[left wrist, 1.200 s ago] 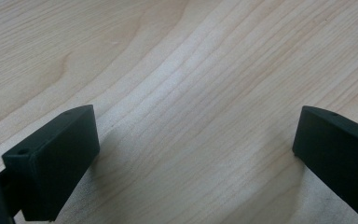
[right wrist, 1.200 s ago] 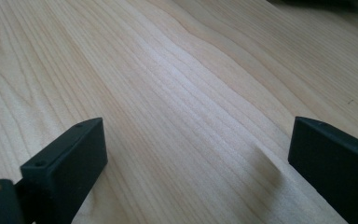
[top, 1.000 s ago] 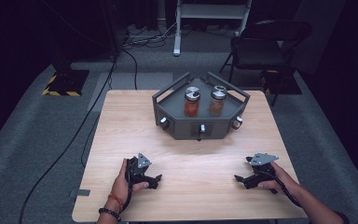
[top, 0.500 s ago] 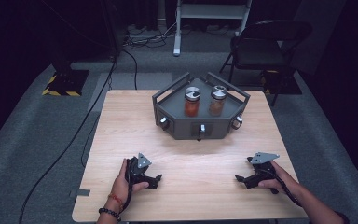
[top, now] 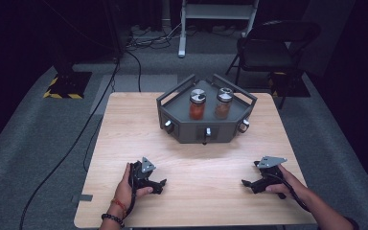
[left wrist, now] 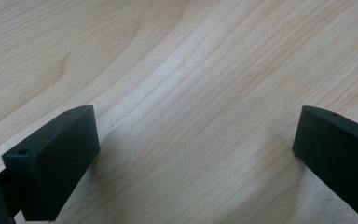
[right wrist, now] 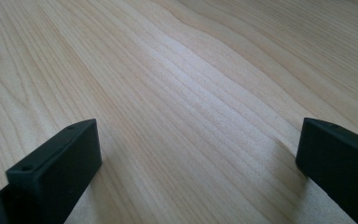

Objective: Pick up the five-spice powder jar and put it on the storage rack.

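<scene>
A dark grey angular tray (top: 206, 130) stands at the back middle of the wooden table (top: 191, 158). Two spice jars with silver lids stand in it: one with orange-red contents (top: 197, 105) on the left, one with brown contents (top: 223, 104) on the right. My left gripper (top: 159, 184) rests on the table near the front left, held by a hand. Its jaws stand wide apart over bare wood (left wrist: 191, 116), nothing between them. My right gripper (top: 247, 183) rests near the front right, jaws also wide apart over bare wood (right wrist: 191, 107).
The tray's front carries small knobs (top: 168, 126). Behind the table are a black folding chair (top: 268, 48), a white stand (top: 218, 12) and cables on the grey carpet. A cable (top: 84, 129) runs down the floor left of the table.
</scene>
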The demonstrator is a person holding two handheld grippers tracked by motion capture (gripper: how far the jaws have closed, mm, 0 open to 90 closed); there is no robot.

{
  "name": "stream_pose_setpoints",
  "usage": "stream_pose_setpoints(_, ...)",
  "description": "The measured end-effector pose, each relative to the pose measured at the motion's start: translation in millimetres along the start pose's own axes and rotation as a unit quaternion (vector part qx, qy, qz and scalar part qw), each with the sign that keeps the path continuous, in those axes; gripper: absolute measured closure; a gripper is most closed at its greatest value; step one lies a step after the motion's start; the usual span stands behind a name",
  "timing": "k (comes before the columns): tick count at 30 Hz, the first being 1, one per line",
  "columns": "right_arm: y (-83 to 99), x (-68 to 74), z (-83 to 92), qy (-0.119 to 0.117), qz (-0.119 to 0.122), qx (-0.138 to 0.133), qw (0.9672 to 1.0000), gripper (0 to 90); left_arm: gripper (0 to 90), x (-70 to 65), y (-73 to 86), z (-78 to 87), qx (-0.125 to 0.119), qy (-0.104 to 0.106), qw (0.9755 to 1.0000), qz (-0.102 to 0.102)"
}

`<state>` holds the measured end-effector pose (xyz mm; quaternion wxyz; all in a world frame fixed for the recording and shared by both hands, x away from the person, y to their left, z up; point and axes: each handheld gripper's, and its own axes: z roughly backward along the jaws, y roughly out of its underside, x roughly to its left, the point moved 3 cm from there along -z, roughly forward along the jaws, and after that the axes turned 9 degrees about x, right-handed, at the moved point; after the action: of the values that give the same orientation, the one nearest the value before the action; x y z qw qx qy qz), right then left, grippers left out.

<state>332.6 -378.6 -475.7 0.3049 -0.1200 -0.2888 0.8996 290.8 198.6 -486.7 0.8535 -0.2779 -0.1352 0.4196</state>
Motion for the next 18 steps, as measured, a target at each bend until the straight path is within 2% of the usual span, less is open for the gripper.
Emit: stream_pose_setpoints(18, -0.1, 1.8, 0.0, 0.003, -0.005, 0.000, 1.0000, 0.0, 0.3, 0.6, -0.5, -0.2, 0.000, 0.002, 1.0000, -0.001)
